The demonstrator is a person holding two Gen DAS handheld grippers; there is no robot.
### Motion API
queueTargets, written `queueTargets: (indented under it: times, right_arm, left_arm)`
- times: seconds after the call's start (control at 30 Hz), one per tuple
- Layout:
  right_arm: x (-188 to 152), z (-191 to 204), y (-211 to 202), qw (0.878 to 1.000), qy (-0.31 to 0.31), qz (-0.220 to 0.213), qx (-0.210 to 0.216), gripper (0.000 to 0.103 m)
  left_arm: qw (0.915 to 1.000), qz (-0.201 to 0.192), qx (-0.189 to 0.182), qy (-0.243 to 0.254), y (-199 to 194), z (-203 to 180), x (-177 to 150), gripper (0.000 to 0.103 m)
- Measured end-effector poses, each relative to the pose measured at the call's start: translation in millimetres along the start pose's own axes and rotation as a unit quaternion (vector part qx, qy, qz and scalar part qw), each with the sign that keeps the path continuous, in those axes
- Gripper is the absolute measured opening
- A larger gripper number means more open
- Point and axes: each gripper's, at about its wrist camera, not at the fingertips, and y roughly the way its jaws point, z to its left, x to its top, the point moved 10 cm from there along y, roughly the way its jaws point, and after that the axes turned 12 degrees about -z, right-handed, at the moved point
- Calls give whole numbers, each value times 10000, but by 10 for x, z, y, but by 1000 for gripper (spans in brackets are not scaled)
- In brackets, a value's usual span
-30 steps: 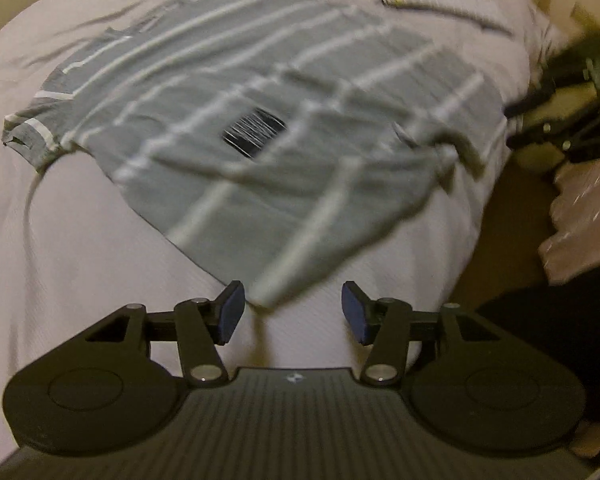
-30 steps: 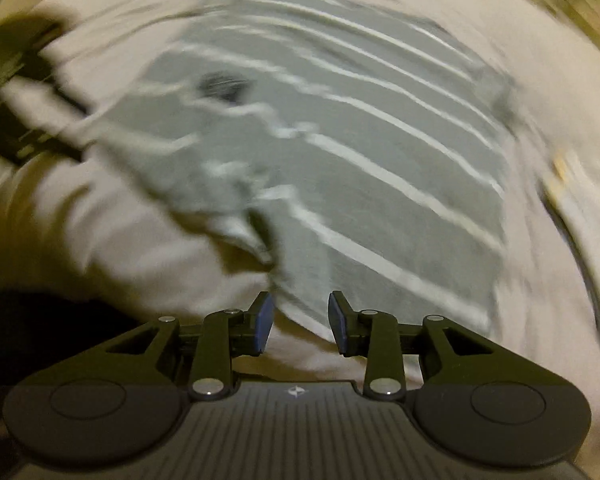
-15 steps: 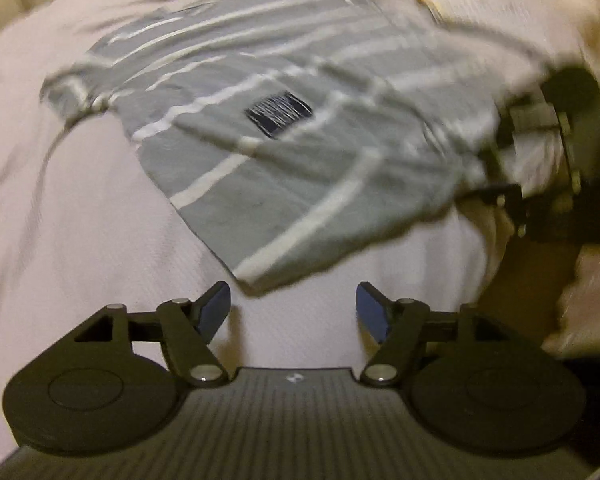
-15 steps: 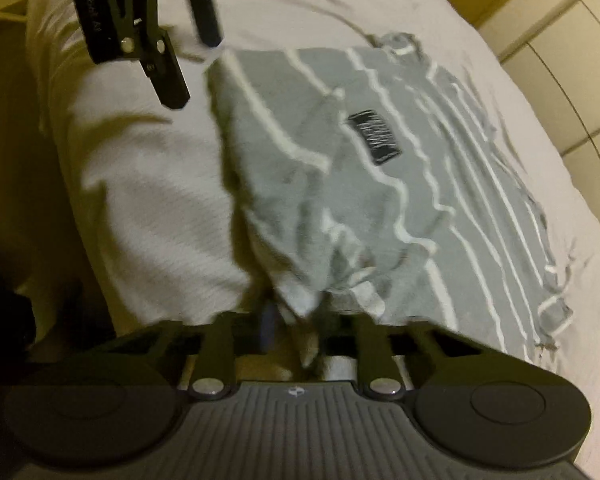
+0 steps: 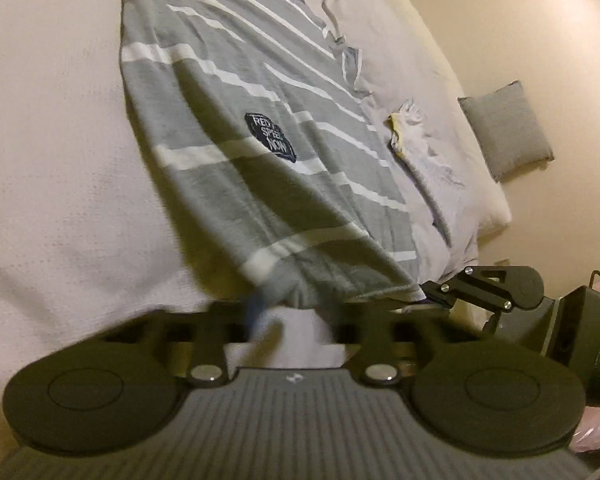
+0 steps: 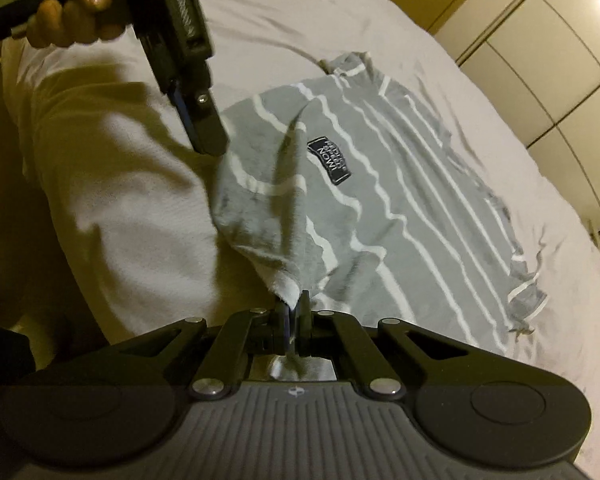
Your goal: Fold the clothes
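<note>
One grey T-shirt with white stripes [image 6: 380,200] lies spread on the bed [image 6: 480,92], its hem at the bed's near edge and its collar towards the far side. A single dark patch with white lettering [image 5: 271,139] sits on its front. The hem is drawn into a ridge between the two hem corners.

The right gripper [image 6: 293,314] is clamped on one hem corner; cloth passes between the closed fingers and shows behind them. Half a second ago it was just reaching this corner, and a second ago its fingers stood apart, clear of the shirt.

The left gripper [image 5: 290,312] is at the other hem corner. In its own view the fingers are blurred, so I cannot tell there whether they are together; in the right wrist view the fingers [image 6: 208,132] appear together at the shirt's edge, but whether cloth is caught between them is not visible. Half a second ago they stood wide apart, short of the hem. One hand [image 6: 68,4] holds its handle.

Other items counted: one pale garment with a yellow edge [image 5: 424,140] on the bed beside the shirt, and one grey cushion [image 5: 504,128] on the floor beyond the bed's far edge. Wardrobe doors [image 6: 540,52] stand behind.
</note>
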Motion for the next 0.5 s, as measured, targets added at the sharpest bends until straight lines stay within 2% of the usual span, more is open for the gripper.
queueTargets:
  times: [0.1, 0.2, 0.23, 0.33, 0.5]
  right_arm:
    - [5, 58, -1, 10000, 21, 67, 30, 17]
    - [-24, 99, -27, 9999, 34, 113, 1, 24]
    - [-45, 99, -32, 9999, 54, 138, -15, 31]
    - [-124, 91, -16, 9996, 152, 235, -53, 41]
    - [-323, 76, 8, 9988, 174, 463, -63, 46]
  left_arm:
    - [9993, 203, 178, 275, -208, -60, 26, 0]
    - [9985, 122, 352, 411, -472, -59, 125, 0]
    - [9981, 91, 408, 453, -560, -59, 159, 0]
    - [9970, 146, 554, 522, -656, 35, 155, 0]
    - [9940, 528, 777, 565, -576, 202, -115, 0]
